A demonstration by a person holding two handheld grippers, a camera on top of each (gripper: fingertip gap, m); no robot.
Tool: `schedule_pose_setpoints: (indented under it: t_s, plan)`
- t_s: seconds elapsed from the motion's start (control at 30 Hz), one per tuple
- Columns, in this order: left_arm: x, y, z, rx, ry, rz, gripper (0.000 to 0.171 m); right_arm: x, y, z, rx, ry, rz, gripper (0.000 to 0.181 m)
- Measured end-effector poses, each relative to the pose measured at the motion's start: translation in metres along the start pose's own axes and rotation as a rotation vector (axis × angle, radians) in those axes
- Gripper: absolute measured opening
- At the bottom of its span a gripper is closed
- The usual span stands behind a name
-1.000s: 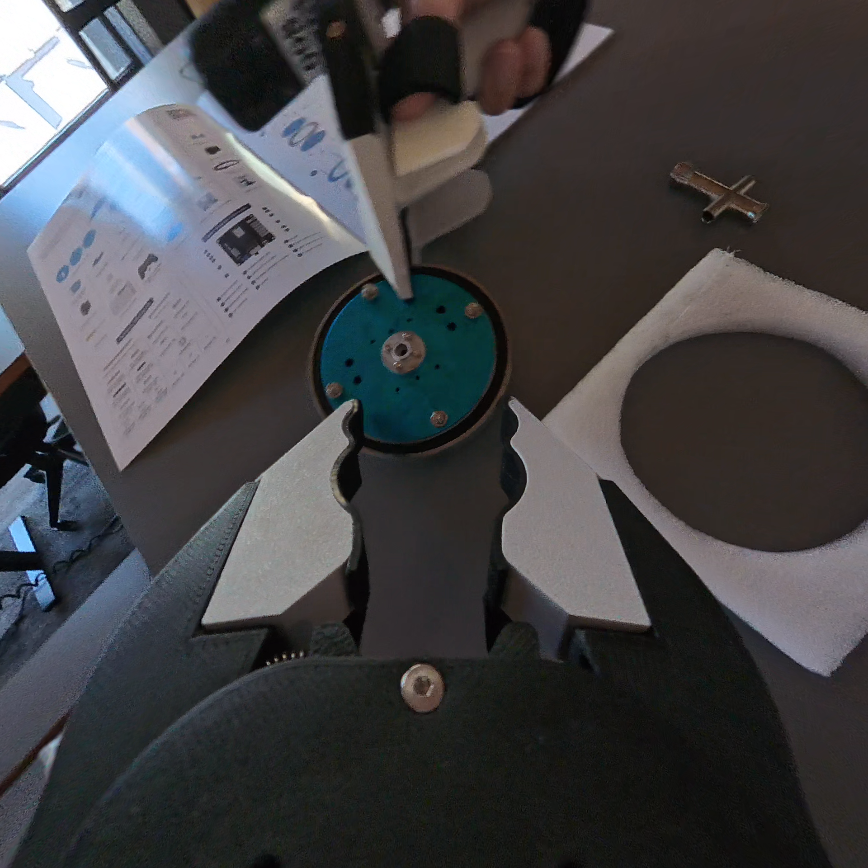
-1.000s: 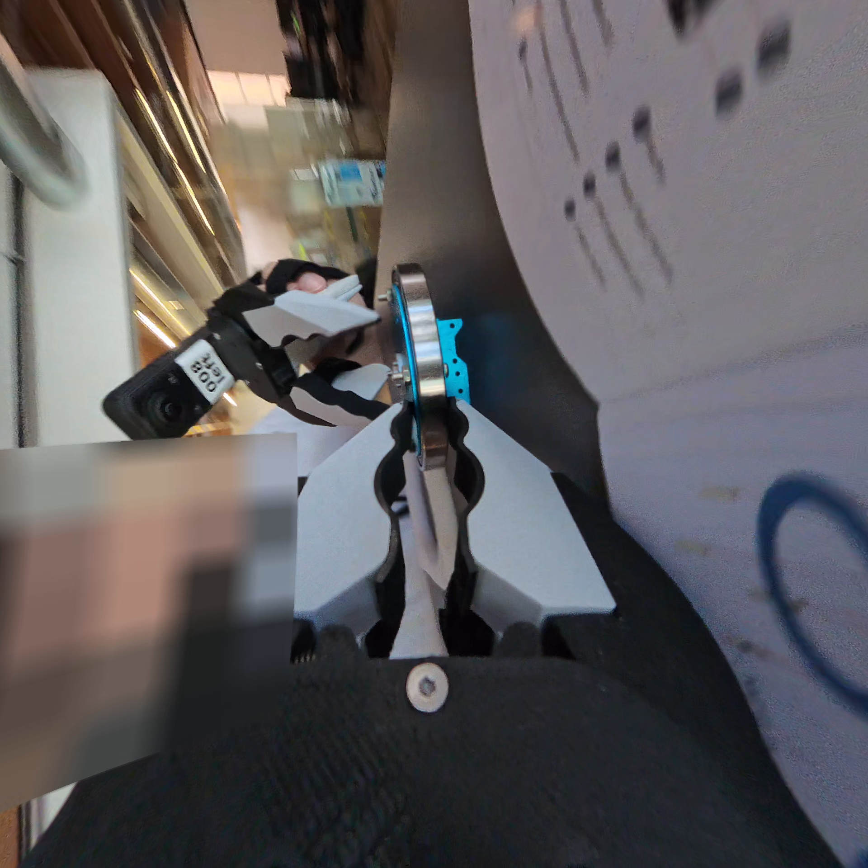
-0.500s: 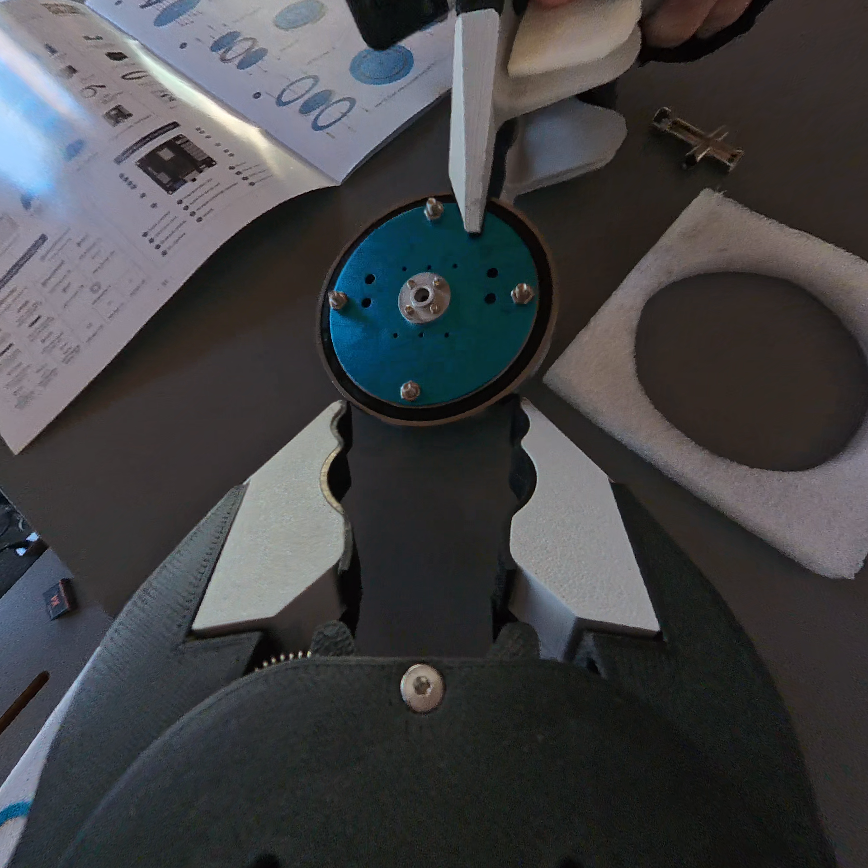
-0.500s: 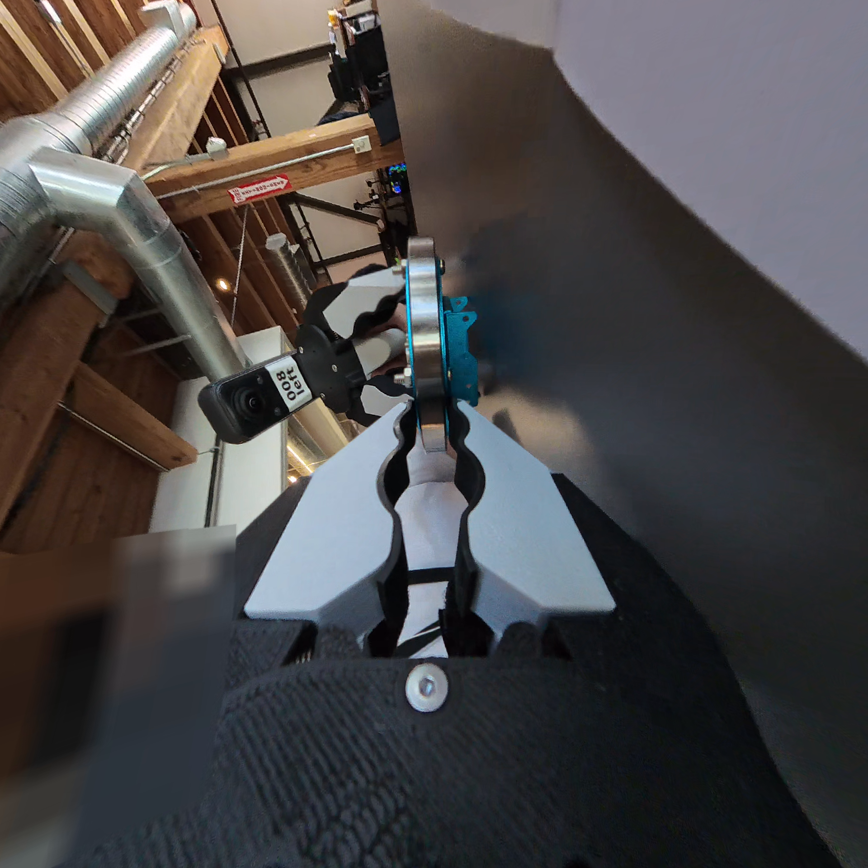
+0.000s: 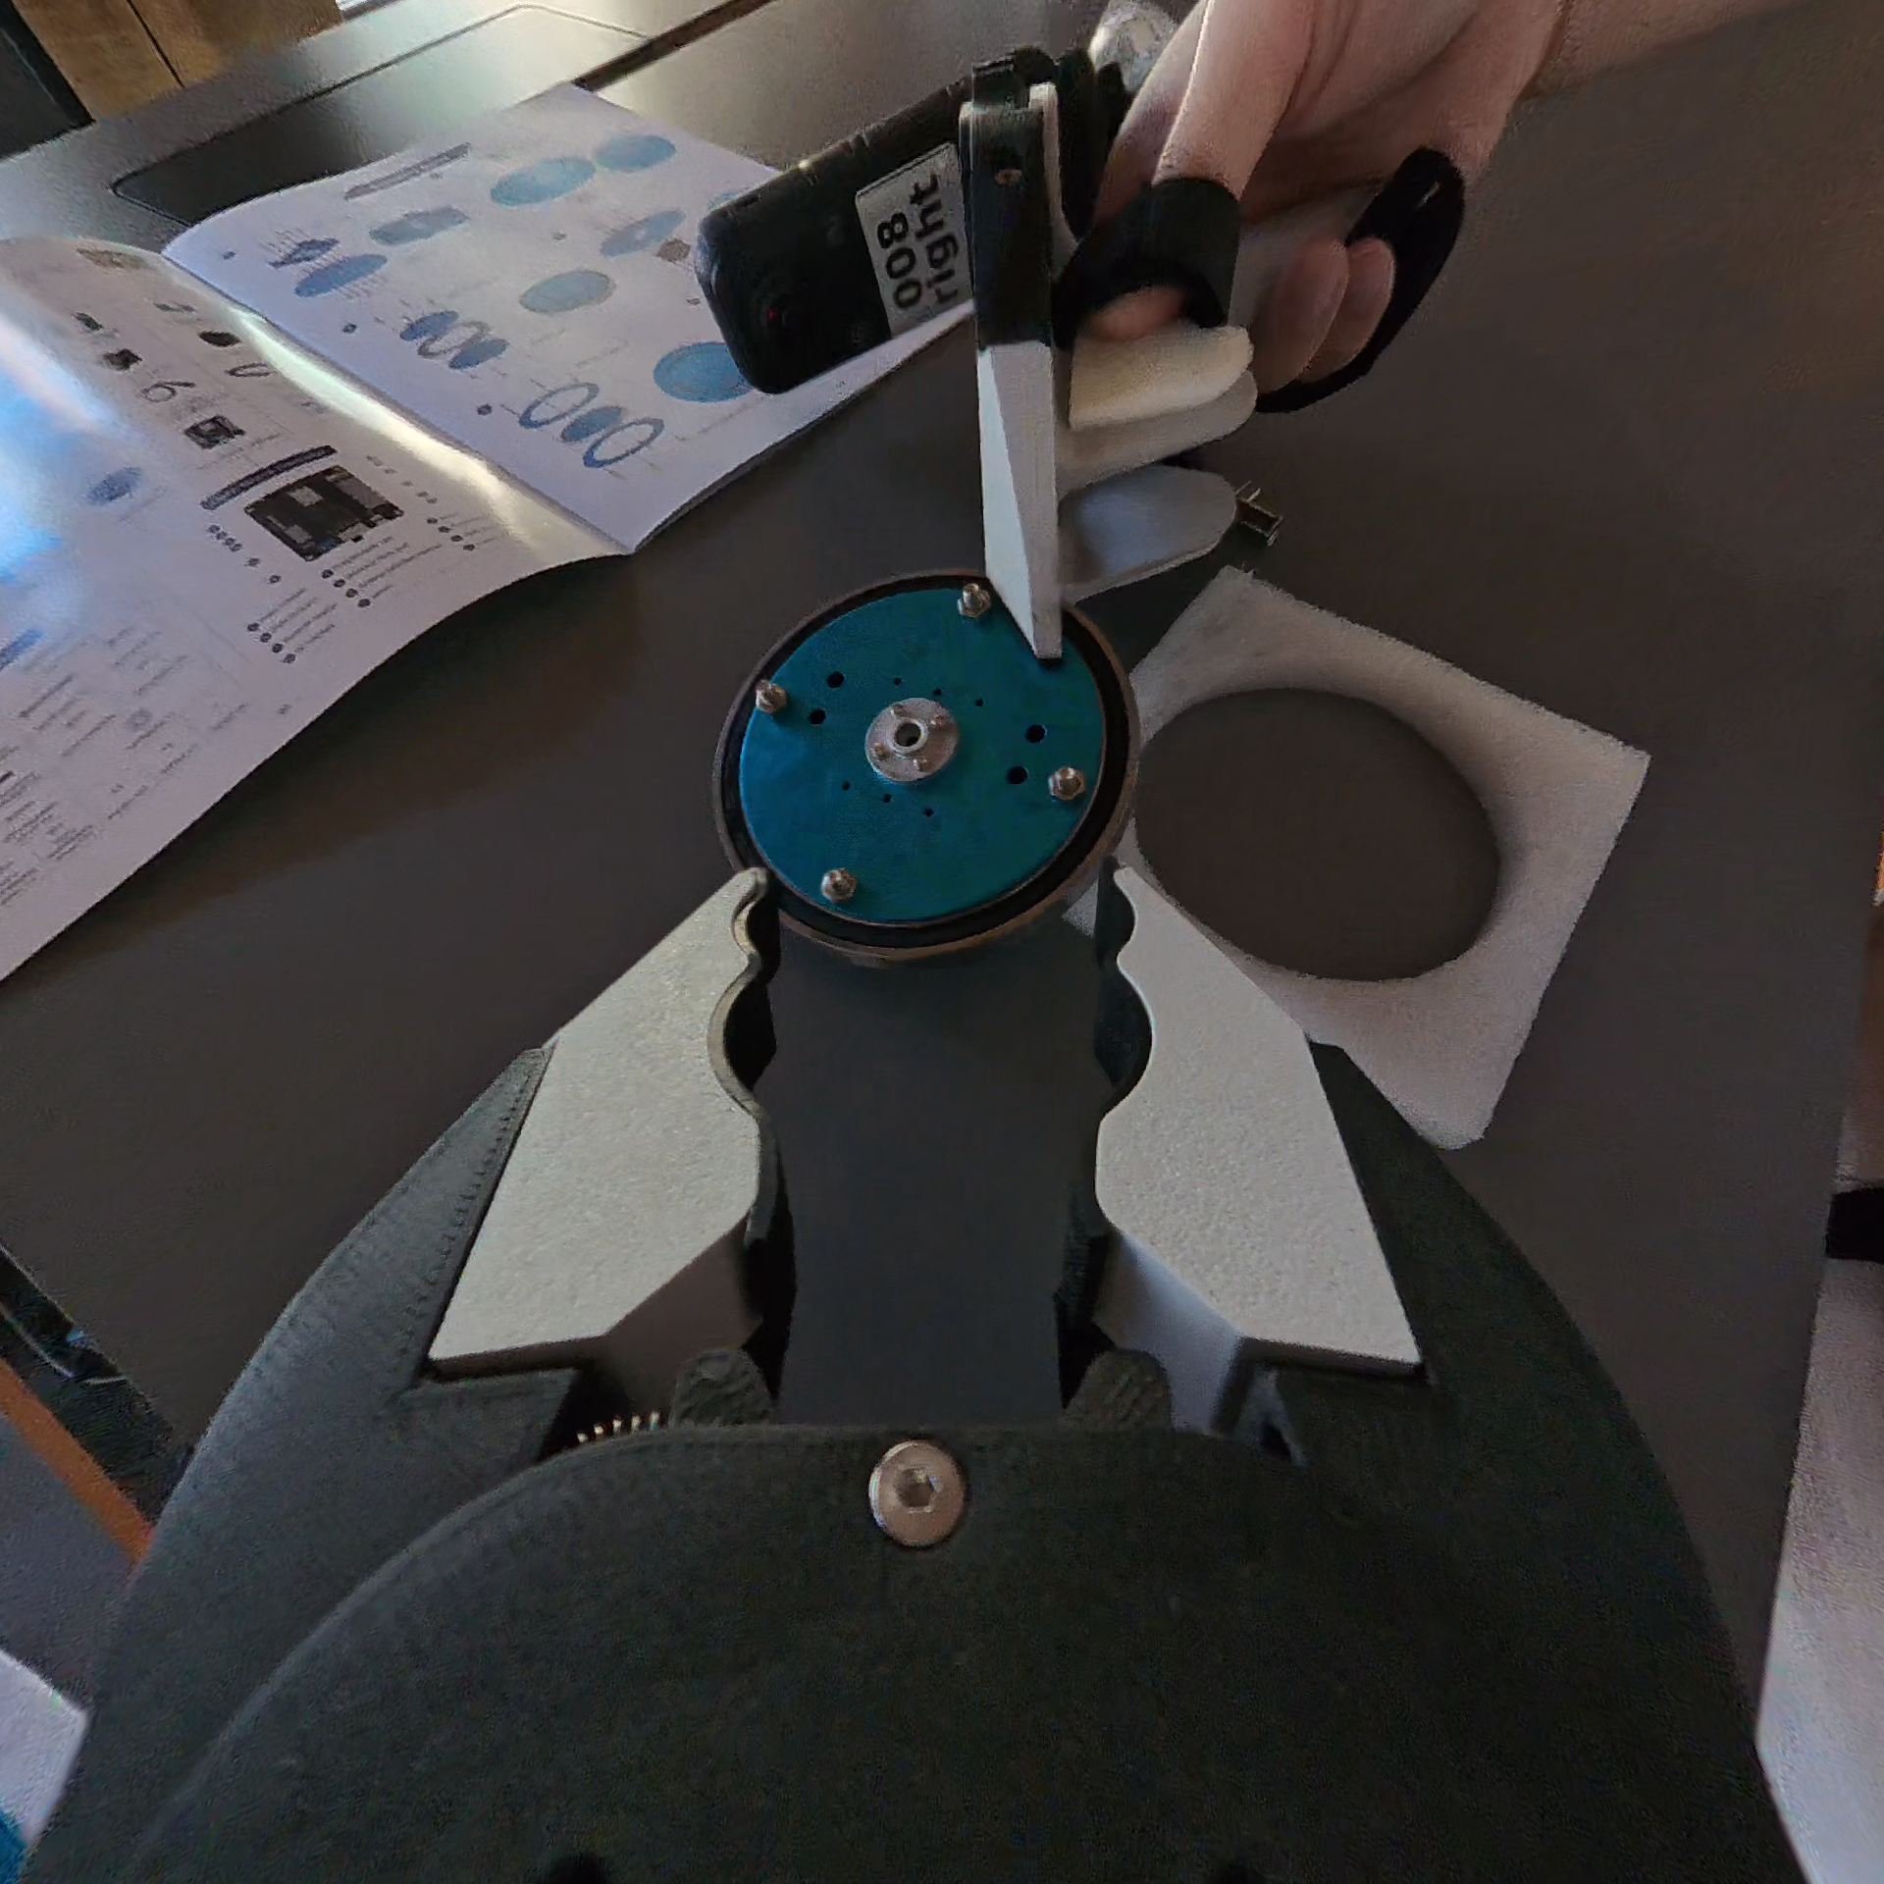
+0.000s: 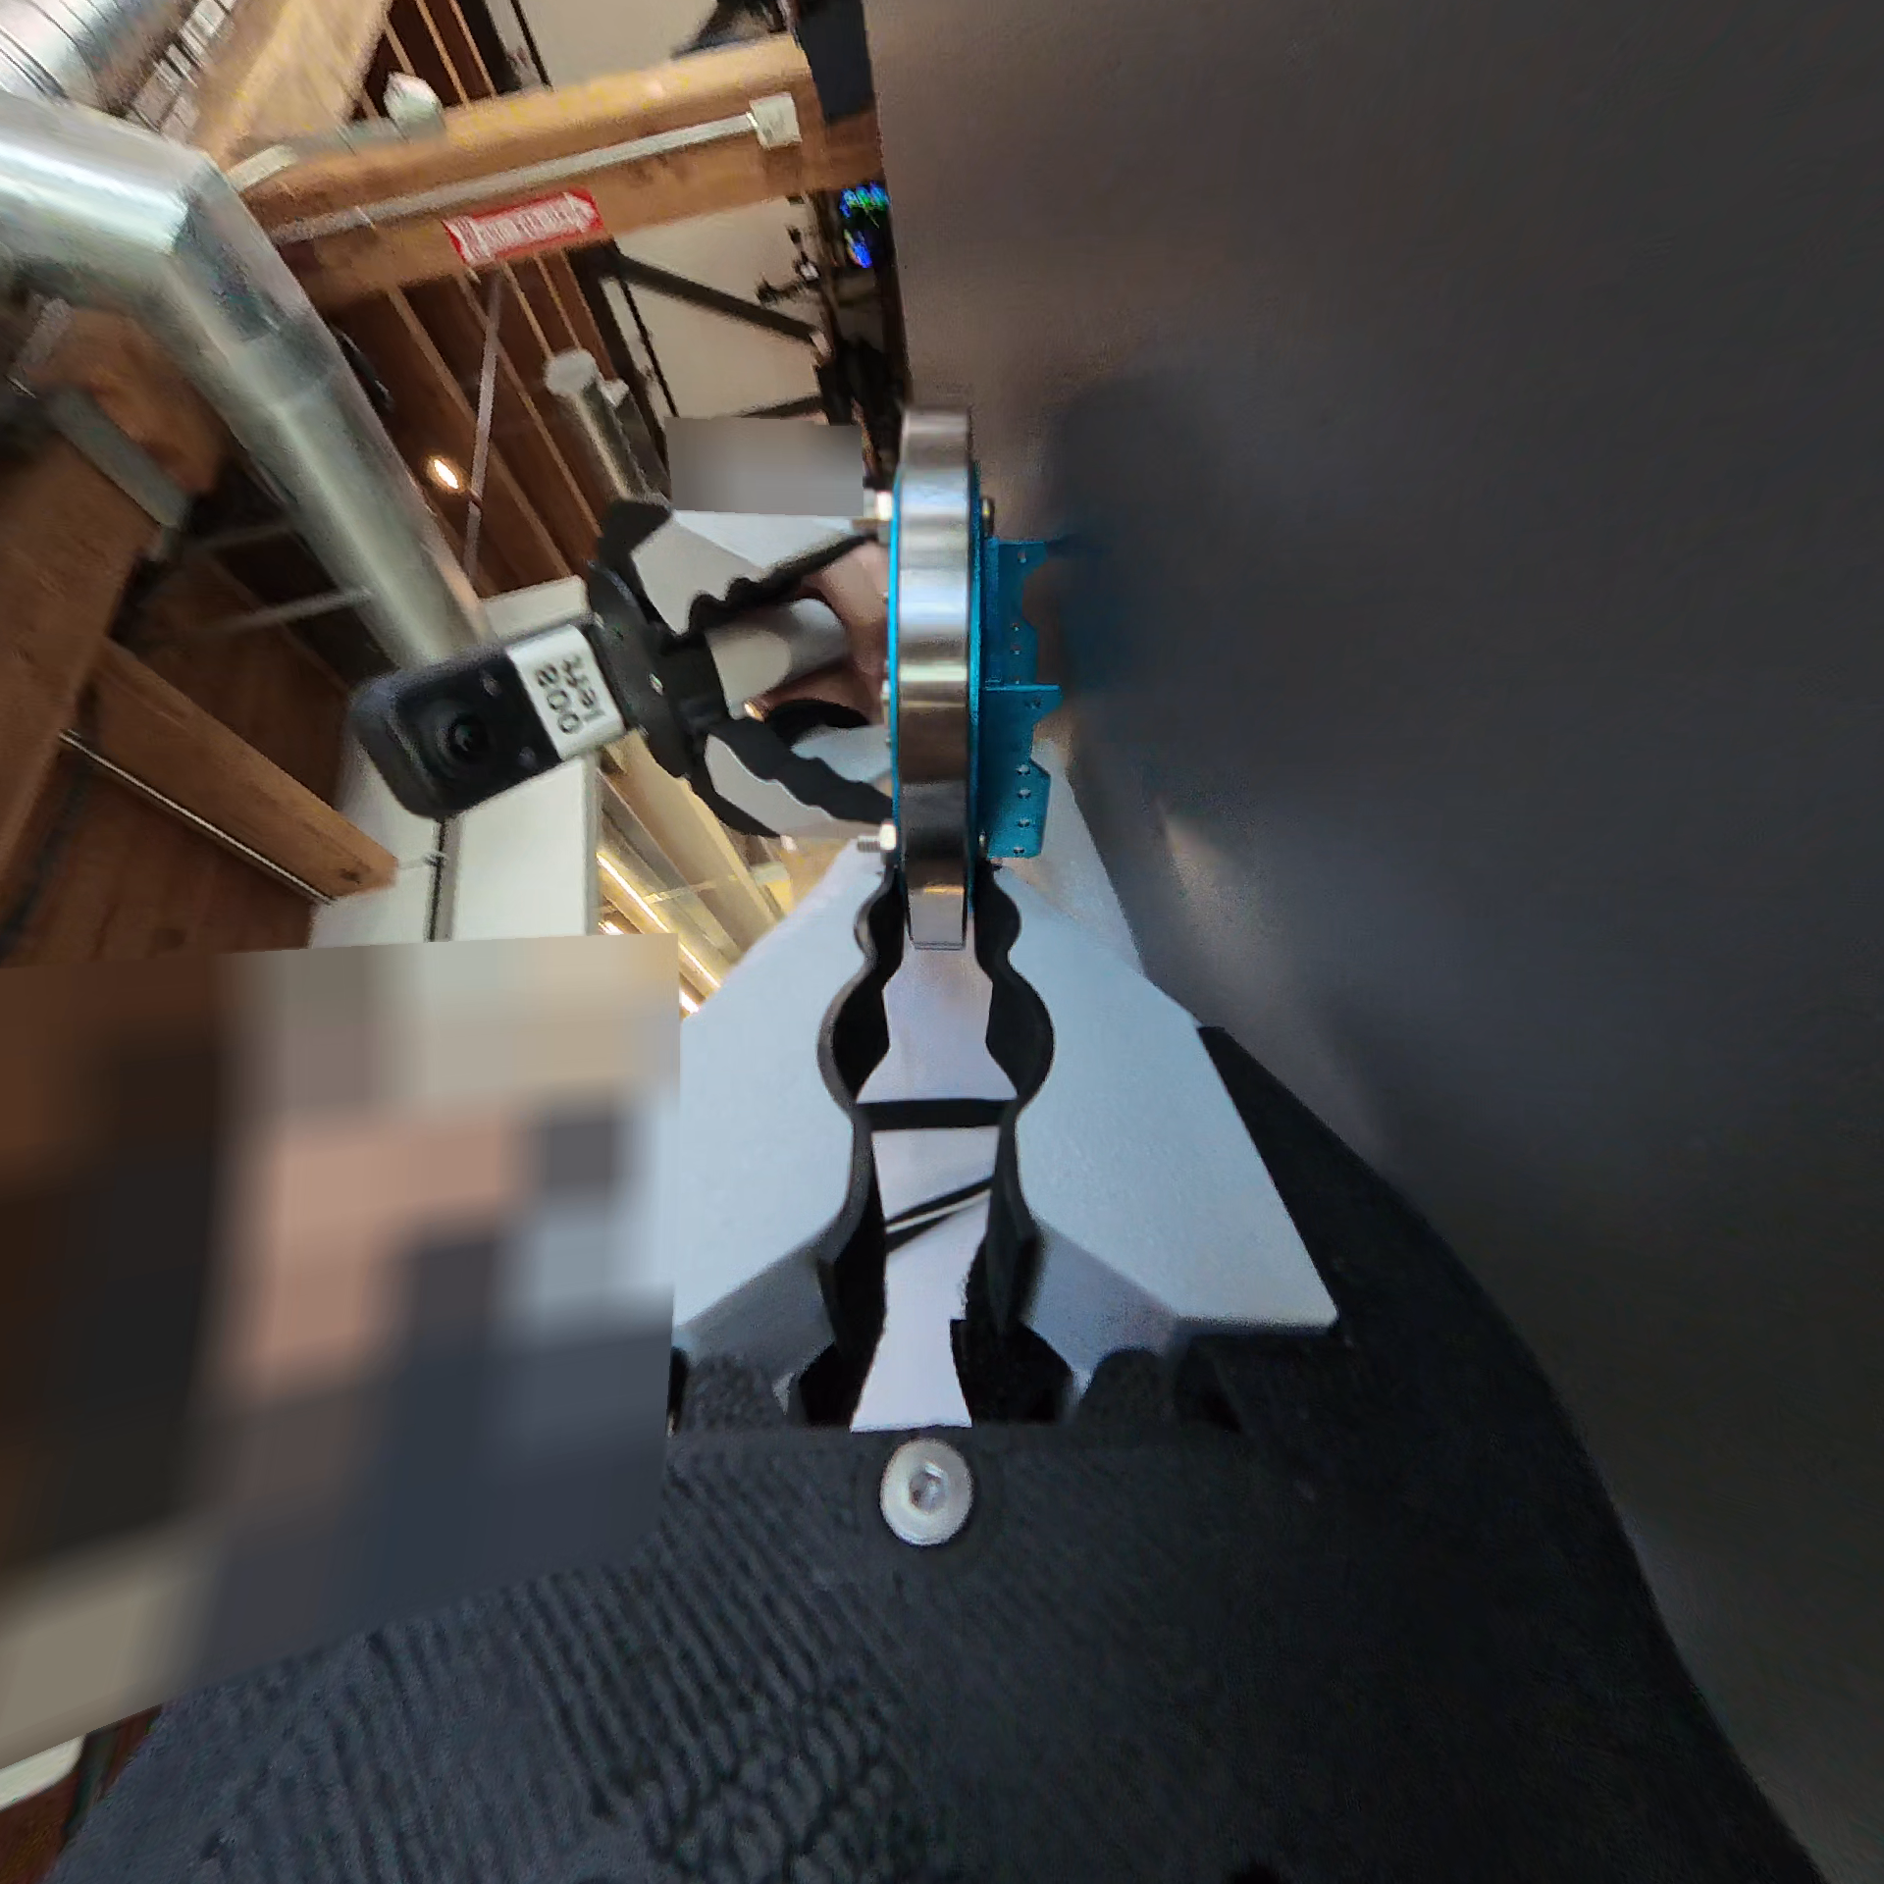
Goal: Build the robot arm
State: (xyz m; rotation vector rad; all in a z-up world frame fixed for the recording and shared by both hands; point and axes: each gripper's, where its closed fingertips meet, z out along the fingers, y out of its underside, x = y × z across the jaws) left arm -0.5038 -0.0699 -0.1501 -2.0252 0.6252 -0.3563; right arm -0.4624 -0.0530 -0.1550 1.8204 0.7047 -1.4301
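A round disc (image 5: 923, 775) with a blue face, a metal rim and a small silver hub is held by its far-right rim in my right gripper (image 5: 1050, 637), which is shut on it. In the right wrist view the disc (image 6: 933, 632) shows edge-on between my right gripper's (image 6: 938, 918) jaws, with a blue bracket (image 6: 1019, 714) on its table side. My left gripper (image 5: 933, 902) is open and empty, its fingertips on either side of the disc's near rim. I cannot tell whether they touch it.
A white foam pad (image 5: 1427, 1030) with a round hole lies right of the disc, partly under its edge. An open printed booklet (image 5: 336, 489) lies at the left. Part of a metal cross key (image 5: 1259, 522) shows behind the right gripper. The table (image 5: 459, 918) is dark grey. Tip to tip, the grippers are about 6 centimetres apart.
The disc, held in the right gripper, has moved right, up to the foam pad's edge. The left gripper has followed it and stayed open.
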Motion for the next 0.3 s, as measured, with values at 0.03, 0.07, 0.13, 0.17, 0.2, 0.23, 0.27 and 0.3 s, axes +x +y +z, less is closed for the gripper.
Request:
schedule_pose_setpoints:
  t_s: [0.03,0.07,0.13,0.17,0.2,0.23,0.27,0.3]
  plan:
    - [-0.001,0.0,-0.002,0.002,0.001,-0.016,0.064,0.001,0.001,0.0,-0.022,0.013,-0.018,0.012]
    - [-0.003,0.001,-0.004,0.001,0.001,-0.032,0.065,0.0,0.004,0.0,-0.052,0.012,-0.03,0.012]
    - [-0.006,0.003,-0.007,0.001,-0.006,-0.051,0.067,0.002,0.006,0.001,-0.096,0.028,-0.052,0.012]
    - [-0.007,0.004,-0.007,-0.004,-0.007,-0.059,0.068,0.003,0.007,0.002,-0.113,0.035,-0.062,0.012]
    - [-0.007,0.006,-0.006,-0.011,-0.005,-0.065,0.069,0.002,0.008,0.003,-0.129,0.025,-0.071,0.012]
    - [-0.005,0.009,-0.005,-0.025,0.004,-0.073,0.071,0.0,0.007,0.003,-0.132,0.01,-0.076,0.012]
    - [-0.003,0.012,-0.003,-0.04,0.014,-0.082,0.075,0.0,0.006,0.002,-0.136,0.011,-0.073,0.012]
    - [-0.001,0.015,-0.001,-0.054,0.019,-0.088,0.077,0.002,0.007,0.002,-0.145,0.023,-0.082,0.012]
